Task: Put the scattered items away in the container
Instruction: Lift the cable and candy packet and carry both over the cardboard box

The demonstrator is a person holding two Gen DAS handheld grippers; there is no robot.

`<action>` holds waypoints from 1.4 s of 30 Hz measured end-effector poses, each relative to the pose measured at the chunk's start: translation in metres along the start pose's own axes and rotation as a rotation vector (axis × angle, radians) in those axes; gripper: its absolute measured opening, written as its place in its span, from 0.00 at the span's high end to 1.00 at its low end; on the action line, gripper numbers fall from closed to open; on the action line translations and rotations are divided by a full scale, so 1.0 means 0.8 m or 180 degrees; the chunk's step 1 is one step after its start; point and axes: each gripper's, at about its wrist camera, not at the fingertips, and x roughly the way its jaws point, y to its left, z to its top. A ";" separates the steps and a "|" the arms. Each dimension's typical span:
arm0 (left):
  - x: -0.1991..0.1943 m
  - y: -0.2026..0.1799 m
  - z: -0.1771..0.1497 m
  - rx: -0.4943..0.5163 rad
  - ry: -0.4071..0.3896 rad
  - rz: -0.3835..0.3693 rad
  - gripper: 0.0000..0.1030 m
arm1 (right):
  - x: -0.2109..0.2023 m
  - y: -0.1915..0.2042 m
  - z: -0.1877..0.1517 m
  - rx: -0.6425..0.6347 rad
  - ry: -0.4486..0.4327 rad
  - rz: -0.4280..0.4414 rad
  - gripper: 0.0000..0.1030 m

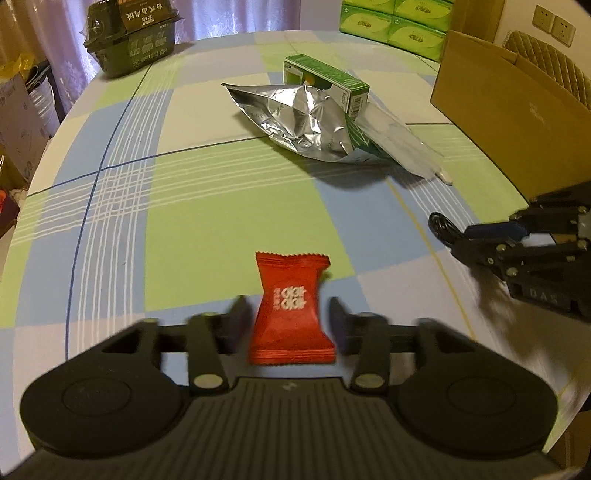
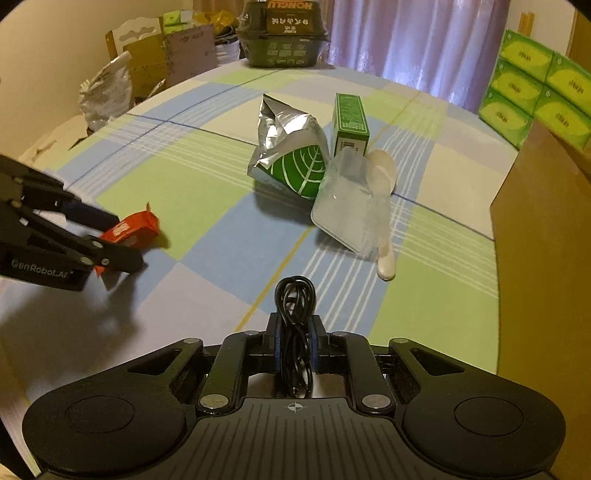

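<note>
A red snack packet (image 1: 291, 306) sits between the fingers of my left gripper (image 1: 288, 312), which is shut on it low over the checked tablecloth. The right wrist view shows this gripper (image 2: 118, 236) with the packet (image 2: 133, 227) tilted slightly off the cloth. My right gripper (image 2: 294, 325) is shut on a coiled black cable (image 2: 294, 295); its loop (image 1: 441, 225) sticks out of the gripper (image 1: 461, 236) at the right. The open cardboard box (image 1: 517, 110) stands at the table's right edge (image 2: 546, 258).
Mid-table lie a crumpled silver-green foil bag (image 1: 303, 118), a green carton (image 1: 328, 79) and a clear bag with a white spoon (image 2: 354, 206). A dark food box (image 1: 133, 37) stands far left, green tissue packs (image 1: 395, 22) at the back.
</note>
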 end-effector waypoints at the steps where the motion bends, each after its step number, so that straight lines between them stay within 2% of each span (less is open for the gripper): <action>1: 0.002 0.000 0.003 0.0017 -0.0004 0.0013 0.54 | -0.001 -0.001 -0.001 0.0031 0.0001 0.0003 0.85; 5: 0.007 -0.001 0.009 0.0050 -0.0003 0.0036 0.55 | -0.013 -0.004 -0.009 0.0188 -0.0038 0.0027 0.85; 7: 0.005 -0.002 0.010 0.0074 0.0012 0.0031 0.74 | -0.022 -0.005 -0.011 0.0257 -0.0080 0.0030 0.85; 10: -0.003 -0.009 0.007 0.0116 0.0043 0.0019 0.77 | -0.037 -0.005 -0.014 0.0346 -0.0152 0.0033 0.85; 22: -0.051 -0.046 -0.014 0.0118 -0.0045 -0.0110 0.78 | -0.089 -0.002 -0.027 0.0432 -0.0333 -0.0051 0.85; 42: -0.101 -0.104 0.001 0.0338 -0.0292 -0.0220 0.78 | -0.169 -0.022 -0.036 0.0558 -0.0655 -0.0274 0.85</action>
